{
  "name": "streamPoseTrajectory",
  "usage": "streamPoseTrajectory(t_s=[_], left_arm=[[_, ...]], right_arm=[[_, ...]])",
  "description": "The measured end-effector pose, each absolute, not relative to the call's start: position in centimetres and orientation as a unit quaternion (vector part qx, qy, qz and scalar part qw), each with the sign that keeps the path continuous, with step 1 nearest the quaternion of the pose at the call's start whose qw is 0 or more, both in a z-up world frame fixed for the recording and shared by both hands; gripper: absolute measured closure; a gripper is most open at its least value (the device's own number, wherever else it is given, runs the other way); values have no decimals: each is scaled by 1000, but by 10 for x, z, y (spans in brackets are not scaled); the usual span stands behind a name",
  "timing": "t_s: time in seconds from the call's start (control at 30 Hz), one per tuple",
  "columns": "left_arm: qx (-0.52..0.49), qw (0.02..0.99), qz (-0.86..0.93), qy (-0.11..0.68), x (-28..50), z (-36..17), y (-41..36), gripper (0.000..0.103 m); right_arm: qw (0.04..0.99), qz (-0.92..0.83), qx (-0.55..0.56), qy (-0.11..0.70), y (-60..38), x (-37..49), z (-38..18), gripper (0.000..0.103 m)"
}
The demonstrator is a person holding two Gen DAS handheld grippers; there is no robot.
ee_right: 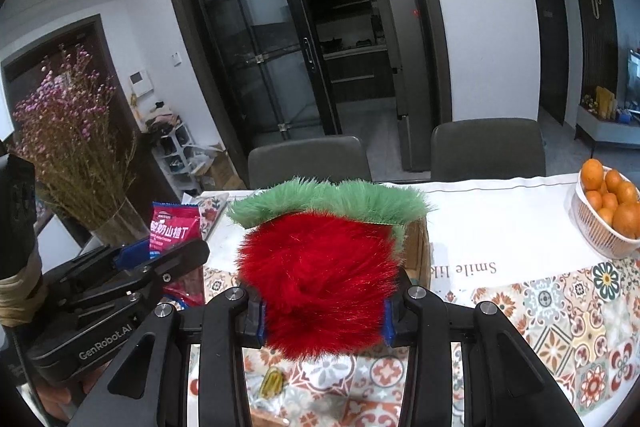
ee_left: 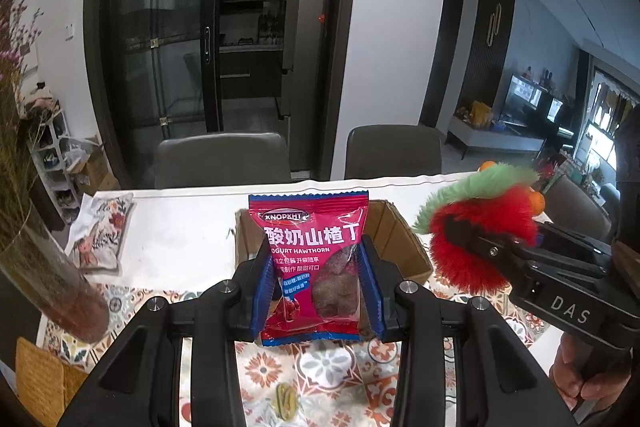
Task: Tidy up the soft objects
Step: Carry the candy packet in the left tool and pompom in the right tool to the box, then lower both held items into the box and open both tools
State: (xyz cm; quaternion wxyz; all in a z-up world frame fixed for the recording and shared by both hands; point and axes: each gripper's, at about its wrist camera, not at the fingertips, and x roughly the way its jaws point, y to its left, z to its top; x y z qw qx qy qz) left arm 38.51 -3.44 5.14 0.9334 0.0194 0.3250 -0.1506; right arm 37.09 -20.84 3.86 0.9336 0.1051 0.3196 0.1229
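Both claws were loaded up at this point. The left gripper (ee_left: pixel 318 281) had its blue pads (ee_left: pixel 267 291) clamped on either side of a red snack packet (ee_left: pixel 312 267), the "Yogurt Hawthorn" one, holding it upright and clear of the table (ee_left: pixel 192 227). You could see the brown candy lumps through the packet's clear window. The right gripper (ee_right: pixel 322 311) was squeezed shut around a fluffy red plush toy (ee_right: pixel 320 279) with a green fringe (ee_right: pixel 328 201) on top, kind of strawberry looking, fur bulging out past the jaws on both sides. From the left camera the toy (ee_left: pixel 480 227) sat off to the right, level with the packet and close by.

Directly behind both items was an open cardboard box (ee_left: pixel 396 239) sitting on the white part of the tablecloth, flaps up. The nearer half of the table had a colourful tile-pattern cloth (ee_right: pixel 560 315), and a small yellow-green thing (ee_right: pixel 272 381) lay on it below the grippers, couldn't tell what it was. A floral cushion (ee_left: pixel 106 231) lay at the far left of the table, a glass vase (ee_right: pixel 120 223) of dried pink flowers stood on the left, and a white basket of oranges (ee_right: pixel 608 211) was on the right edge. Two grey chairs (ee_right: pixel 312 159) were tucked in on the far side.
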Motion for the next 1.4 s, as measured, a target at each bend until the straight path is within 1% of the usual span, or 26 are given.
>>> streamPoseTrajectory(t_s=[0.23,0.4,0.83,1.17,1.2,1.27,1.3,1.33,1.37,1.4], left_arm=[[16,927,-154,343,416,47,-37,64],[15,917,-159,365,438,37,-41,64],[16,874,-164,456,499,-6,-50,64],[40,843,-162,511,524,-39,-62,64],[40,841,-163,514,525,-41,-63,64],[42,837,-164,520,525,-45,-65,61],[43,836,-165,522,526,-47,-64,59],[41,835,-165,523,526,-47,-64,52],[39,836,-165,522,526,-47,-64,43],[38,838,-164,520,526,-46,-63,41]], right_arm=[[927,123,106,338,-212,400,35,63],[915,123,112,367,-215,425,24,62],[882,103,107,446,-214,479,-9,62],[848,99,113,508,-214,511,-45,61],[846,99,114,512,-214,512,-48,60],[840,99,120,519,-216,515,-54,52],[837,101,126,523,-218,517,-56,44],[833,103,135,526,-220,518,-58,38],[832,105,146,526,-222,519,-60,37],[832,104,150,524,-223,519,-60,34]])
